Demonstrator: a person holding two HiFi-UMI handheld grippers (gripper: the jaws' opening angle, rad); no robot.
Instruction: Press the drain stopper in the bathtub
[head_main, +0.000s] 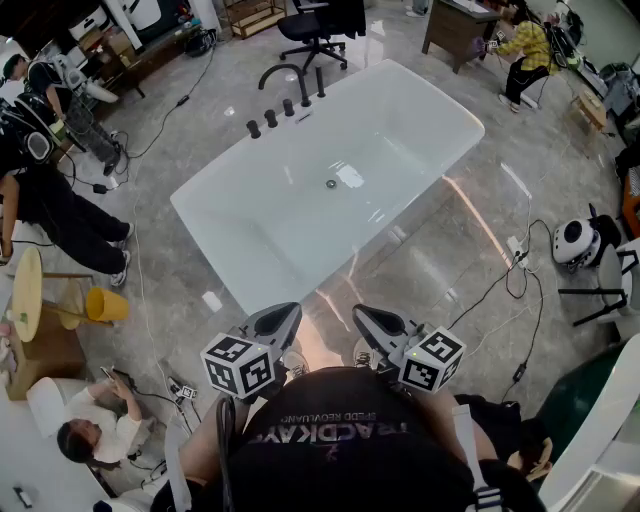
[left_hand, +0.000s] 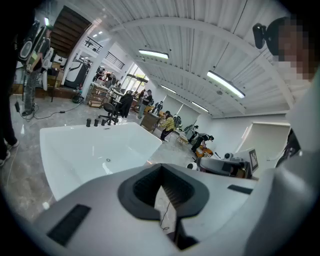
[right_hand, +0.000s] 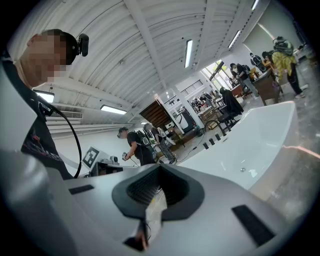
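- The left gripper and the right gripper are both hanging close to the person's body, just outside the near corner of the bathtub. Each is showing jaws drawn together to a thin slit, with nothing held between the ribbed pads.
- The drain stopper is sitting on the bathtub's floor, near the middle of the basin and well apart from both grippers. As I judge it, the whole reach is yet to be made.
- Leaning in from the bathtub's near corner is risking a knock of the gripper body against the rim, because the stopper is lying low and far inside.
- A pale reflection is shining on the bathtub floor just beside the stopper, and aiming at it would be putting the tip down on bare enamel.
- The stopper is looking small and round, so a closed tip landing off-centre is likely to be sliding off or tilting it instead of pushing it straight down.
- Cables are trailing on the floor off the bathtub's right side, so stepping round that way is inviting a snag.
- The faucet and knobs are standing on the bathtub's far rim, clear of a near-side approach.
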